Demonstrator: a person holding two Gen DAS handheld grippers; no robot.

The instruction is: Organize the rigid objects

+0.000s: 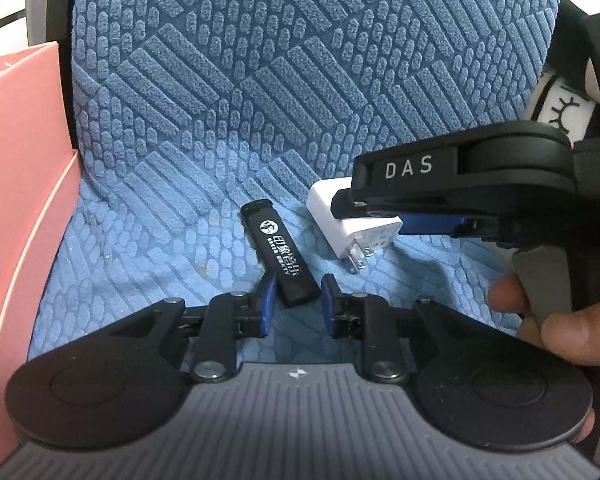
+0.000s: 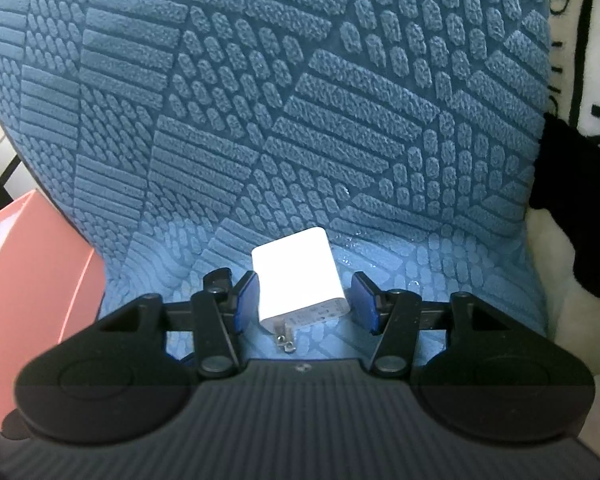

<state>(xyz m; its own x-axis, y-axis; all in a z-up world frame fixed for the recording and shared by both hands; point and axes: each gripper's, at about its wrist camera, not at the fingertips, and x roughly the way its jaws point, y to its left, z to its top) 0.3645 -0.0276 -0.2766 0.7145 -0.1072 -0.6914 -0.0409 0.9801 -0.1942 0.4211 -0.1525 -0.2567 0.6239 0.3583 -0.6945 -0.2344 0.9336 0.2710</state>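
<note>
Lighter (image 1: 279,255) lain on blue cover (image 1: 260,80), end between left gripper (image 1: 298,300) pads, gaps visible, not yet clamped. Charger (image 2: 300,276) bracketed by half-open right gripper (image 2: 305,300), untouched. Pink box (image 1: 20,200) seen left of both. Nothing stowed; both pickups outstanding.

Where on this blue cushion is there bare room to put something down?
Bare patches: the seat between the pink box and the black lighter, and the seat behind the lighter up to the backrest. The middle is crowded: the left gripper straddles the lighter, and the right gripper straddles the white charger.
</note>
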